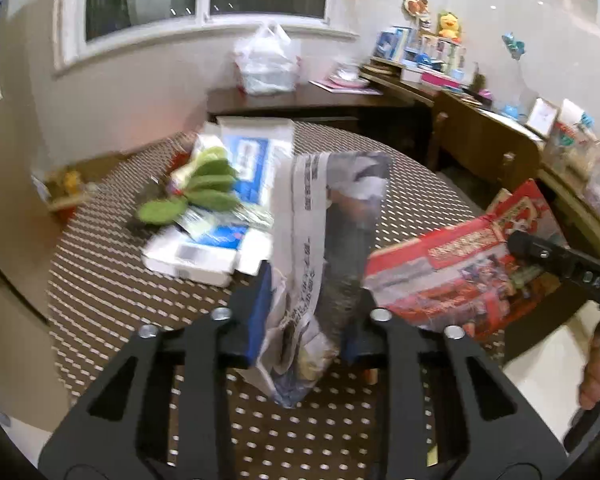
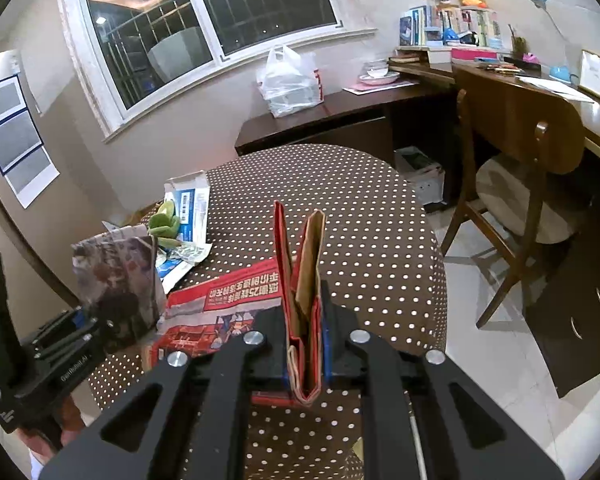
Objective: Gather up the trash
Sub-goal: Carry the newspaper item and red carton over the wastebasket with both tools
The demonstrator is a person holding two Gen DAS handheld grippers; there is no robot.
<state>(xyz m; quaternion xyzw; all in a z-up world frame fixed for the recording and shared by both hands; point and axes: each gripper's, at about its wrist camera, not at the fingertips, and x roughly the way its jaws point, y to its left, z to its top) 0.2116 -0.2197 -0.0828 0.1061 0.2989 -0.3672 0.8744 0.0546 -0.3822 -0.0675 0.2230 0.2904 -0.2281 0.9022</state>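
Observation:
My left gripper is shut on a folded grey-and-white printed wrapper, held upright above the dotted table. It also shows in the right wrist view. My right gripper is shut on the edge of a red paper bag with a brown inside, whose printed face droops onto the table. The red bag shows at the right of the left wrist view, with the right gripper's finger over it. White-and-blue boxes and a green-leaf wrapper lie on the far left.
A wooden chair stands right of the table. A dark desk along the wall holds a white plastic bag, dishes and books. A white box sits on the floor under the desk.

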